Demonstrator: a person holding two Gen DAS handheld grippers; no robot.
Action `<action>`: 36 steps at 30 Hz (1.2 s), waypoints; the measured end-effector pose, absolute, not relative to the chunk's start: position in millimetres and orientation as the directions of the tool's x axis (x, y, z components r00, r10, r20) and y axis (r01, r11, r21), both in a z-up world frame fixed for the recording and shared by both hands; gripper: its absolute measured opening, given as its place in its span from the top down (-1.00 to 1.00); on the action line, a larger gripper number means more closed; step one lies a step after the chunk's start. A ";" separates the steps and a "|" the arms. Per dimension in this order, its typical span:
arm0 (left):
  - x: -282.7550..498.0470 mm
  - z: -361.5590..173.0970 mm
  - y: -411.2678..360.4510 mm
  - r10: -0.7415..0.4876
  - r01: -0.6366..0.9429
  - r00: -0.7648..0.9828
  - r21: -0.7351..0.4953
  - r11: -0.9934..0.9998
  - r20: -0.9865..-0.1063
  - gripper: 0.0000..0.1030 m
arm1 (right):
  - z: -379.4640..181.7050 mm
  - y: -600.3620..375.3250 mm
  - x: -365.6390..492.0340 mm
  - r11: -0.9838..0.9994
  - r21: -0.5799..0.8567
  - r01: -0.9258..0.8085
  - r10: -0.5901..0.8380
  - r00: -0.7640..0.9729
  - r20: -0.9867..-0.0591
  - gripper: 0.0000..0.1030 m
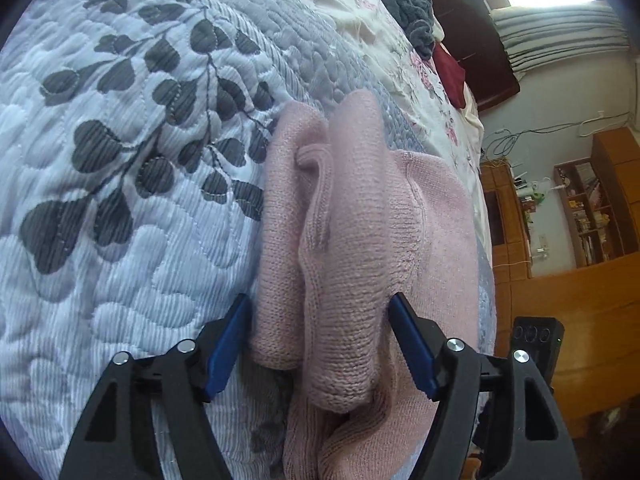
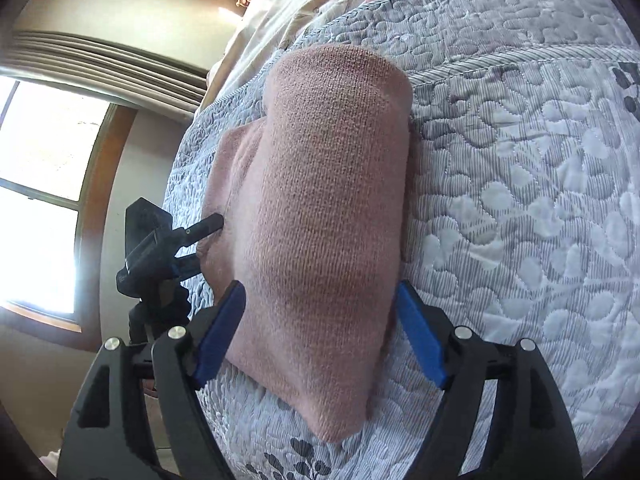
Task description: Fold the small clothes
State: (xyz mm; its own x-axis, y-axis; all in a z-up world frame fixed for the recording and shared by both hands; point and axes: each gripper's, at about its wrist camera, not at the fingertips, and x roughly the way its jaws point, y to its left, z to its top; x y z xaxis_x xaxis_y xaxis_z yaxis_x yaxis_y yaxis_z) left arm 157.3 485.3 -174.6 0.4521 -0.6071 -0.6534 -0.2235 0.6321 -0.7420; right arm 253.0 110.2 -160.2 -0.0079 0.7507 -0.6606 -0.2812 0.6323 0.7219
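A pink knitted garment (image 1: 352,240) lies bunched in folds on the quilted leaf-print bedspread (image 1: 132,168). My left gripper (image 1: 320,312) is open, its blue-padded fingers (image 1: 228,348) standing either side of the garment's near end. From the right wrist view the same pink garment (image 2: 324,208) shows as a smooth folded mound, and my right gripper (image 2: 320,288) is open around its near part. My left gripper (image 2: 206,242) also appears there at the garment's left edge, with its jaws spread at the fabric.
A cream floral sheet (image 1: 400,44) lies beyond the bedspread, with a dark grey blanket (image 1: 412,4) and a red cloth (image 1: 450,72) on it. Wooden shelves (image 1: 592,216) stand past the bed's edge. A bright window (image 2: 36,184) with a curtain is at left.
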 end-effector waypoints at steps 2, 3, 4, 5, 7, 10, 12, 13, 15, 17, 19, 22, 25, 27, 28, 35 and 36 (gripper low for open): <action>162.6 -177.8 478.7 -0.657 -0.198 0.438 -0.778 0.596 -0.614 -0.40 | -167.4 113.4 260.3 0.633 0.727 -0.266 0.753 -0.007 -0.658 -0.59; 163.6 -179.9 474.9 -0.668 -0.190 0.428 -0.783 0.592 -0.609 -0.41 | -171.1 116.4 264.9 0.625 0.737 -0.258 0.760 -0.012 -0.649 -0.64; 166.2 -181.8 471.2 -0.670 -0.185 0.416 -0.779 0.599 -0.614 -0.41 | -175.0 117.9 267.7 0.606 0.756 -0.248 0.776 -0.021 -0.630 -0.65; 168.1 -183.3 467.7 -0.671 -0.175 0.408 -0.775 0.607 -0.619 -0.41 | -177.9 116.8 266.9 0.589 0.772 -0.238 0.790 -0.033 -0.612 -0.69; 169.9 -183.8 462.9 -0.682 -0.153 0.403 -0.779 0.608 -0.611 -0.40 | -185.7 122.6 272.1 0.575 0.789 -0.216 0.802 -0.044 -0.596 -0.79; 169.9 -187.2 459.4 -0.697 -0.155 0.405 -0.796 0.585 -0.591 -0.11 | -199.1 127.9 277.3 0.543 0.823 -0.166 0.827 -0.061 -0.558 -0.82; 167.2 -187.5 458.7 -0.698 -0.160 0.423 -0.806 0.570 -0.577 -0.02 | -201.0 127.5 278.4 0.532 0.833 -0.151 0.837 -0.055 -0.544 -0.58; 165.6 -186.5 458.2 -0.698 -0.159 0.431 -0.810 0.565 -0.572 0.02 | -199.0 125.1 277.1 0.525 0.837 -0.154 0.842 -0.051 -0.537 -0.48; 161.2 -182.9 456.7 -0.712 -0.150 0.448 -0.831 0.536 -0.541 0.07 | -194.0 115.2 274.8 0.511 0.845 -0.160 0.851 -0.045 -0.523 -0.22; 155.8 -174.9 451.1 -0.722 -0.137 0.462 -0.846 0.515 -0.515 0.11 | -185.3 106.0 270.8 0.501 0.849 -0.166 0.857 -0.039 -0.513 -0.10; 150.6 -163.7 438.8 -0.727 -0.117 0.460 -0.846 0.520 -0.510 0.12 | -173.5 94.4 266.2 0.497 0.850 -0.176 0.860 -0.029 -0.509 -0.04; 140.1 -145.8 411.4 -0.748 -0.084 0.448 -0.856 0.509 -0.489 0.13 | -149.4 65.7 250.4 0.499 0.843 -0.199 0.860 -0.003 -0.510 -0.01; 122.5 -125.7 375.7 -0.775 -0.037 0.442 -0.872 0.489 -0.453 0.13 | -124.4 25.8 227.7 0.501 0.837 -0.221 0.859 0.015 -0.511 0.00; 108.8 -114.2 349.4 -0.790 -0.004 0.437 -0.879 0.477 -0.430 0.13 | -108.4 -3.2 210.9 0.512 0.826 -0.238 0.853 0.030 -0.520 0.00; 101.3 -109.2 334.9 -0.796 0.013 0.432 -0.880 0.475 -0.424 0.13 | -101.0 -17.8 202.0 0.517 0.819 -0.246 0.850 0.039 -0.525 0.00; 61.8 -104.7 250.9 -0.798 0.066 0.386 -0.849 0.525 -0.463 0.13 | -91.7 -101.9 145.9 0.583 0.774 -0.247 0.808 0.075 -0.584 0.00; 58.5 -108.8 244.0 -0.793 0.068 0.377 -0.839 0.540 -0.479 0.13 | -97.2 -109.2 139.9 0.592 0.770 -0.238 0.802 0.076 -0.592 0.00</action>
